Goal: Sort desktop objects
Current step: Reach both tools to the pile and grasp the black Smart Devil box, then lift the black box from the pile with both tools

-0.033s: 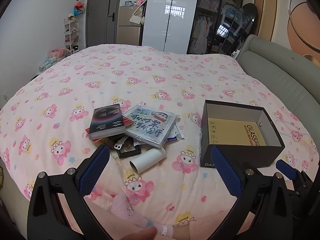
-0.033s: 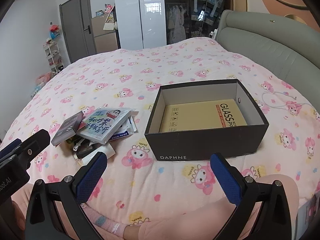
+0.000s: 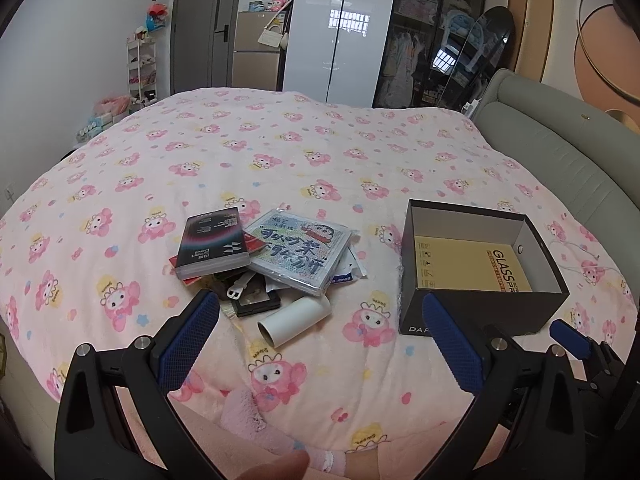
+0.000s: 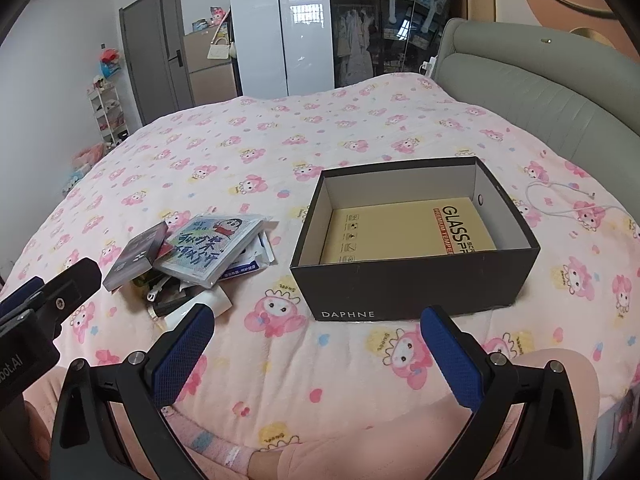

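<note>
Both claws, left claw [image 3: 316, 344] and right claw [image 4: 316, 346], wide open, empty, near the soft bed [image 3: 280, 152]; risk: toppling the loose pile [image 3: 264, 264] left of the box [image 4: 412, 284].

A home bedroom: a bed [image 3: 280, 152] under a cartoon-print blanket, a padded headboard [image 3: 560, 152], a wardrobe [image 3: 336, 32].

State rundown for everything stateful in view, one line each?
left gripper: open, empty
right gripper: open, empty
black box: lid off, upright
yellow GLASS pack: flat inside the box
dark book: lying atop the pile
cartoon pouch: resting on the pile, tilted
white tube: on its side
white cable: loose on the blanket
</note>
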A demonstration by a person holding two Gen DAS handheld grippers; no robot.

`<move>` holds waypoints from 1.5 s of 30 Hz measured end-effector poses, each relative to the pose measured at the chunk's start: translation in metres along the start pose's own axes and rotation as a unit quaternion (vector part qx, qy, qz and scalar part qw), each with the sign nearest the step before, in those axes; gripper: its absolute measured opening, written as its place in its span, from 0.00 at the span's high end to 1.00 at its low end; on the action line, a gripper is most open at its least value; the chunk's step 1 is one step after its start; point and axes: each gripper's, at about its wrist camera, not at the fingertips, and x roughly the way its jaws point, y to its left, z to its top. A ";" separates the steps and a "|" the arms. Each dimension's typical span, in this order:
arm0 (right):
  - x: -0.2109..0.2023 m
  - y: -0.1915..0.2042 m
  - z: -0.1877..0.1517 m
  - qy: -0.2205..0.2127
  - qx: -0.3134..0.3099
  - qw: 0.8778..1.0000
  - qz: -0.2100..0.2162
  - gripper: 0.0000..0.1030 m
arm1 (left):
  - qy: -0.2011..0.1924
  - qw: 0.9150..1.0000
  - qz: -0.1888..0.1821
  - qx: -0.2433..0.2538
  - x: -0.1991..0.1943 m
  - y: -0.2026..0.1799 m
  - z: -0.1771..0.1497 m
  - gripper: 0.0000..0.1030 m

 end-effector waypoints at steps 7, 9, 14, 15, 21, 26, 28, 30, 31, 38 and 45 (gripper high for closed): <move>0.023 0.013 0.022 0.020 -0.036 0.999 0.035 0.00 | 0.017 0.999 -0.042 -0.009 0.018 0.007 0.014 0.10; 0.029 0.018 0.029 0.025 -0.046 0.998 0.045 0.00 | 0.015 0.998 -0.058 -0.028 0.030 0.023 0.021 0.10; 0.068 0.066 0.054 0.023 -0.111 0.990 0.078 0.00 | 0.027 0.993 -0.055 -0.098 0.069 0.081 0.040 0.10; 0.077 0.077 0.059 0.027 -0.124 0.988 0.086 0.00 | 0.034 0.992 -0.046 -0.111 0.077 0.094 0.042 0.11; 0.143 0.141 0.060 0.096 -0.157 0.974 0.134 0.00 | 0.105 0.966 0.029 -0.236 0.140 0.170 0.044 0.23; 0.196 0.180 0.049 0.160 -0.143 0.963 0.164 0.26 | 0.158 0.942 0.038 -0.293 0.187 0.203 0.013 0.44; 0.209 0.193 0.045 0.168 -0.137 0.961 0.174 0.40 | 0.183 0.936 0.026 -0.300 0.201 0.207 0.002 0.53; 0.219 0.200 0.044 0.175 -0.122 0.959 0.189 0.44 | 0.194 0.932 0.018 -0.305 0.208 0.208 -0.005 0.56; 0.224 0.202 0.044 0.179 -0.112 0.957 0.199 0.44 | 0.195 0.931 0.013 -0.307 0.210 0.208 -0.007 0.56; 0.237 0.202 0.044 0.199 -0.068 0.941 0.265 0.53 | 0.200 0.930 -0.009 -0.308 0.211 0.199 -0.013 0.67; 0.228 0.199 0.052 0.188 -0.081 0.938 0.280 0.72 | 0.189 0.934 -0.015 -0.304 0.198 0.196 -0.003 0.68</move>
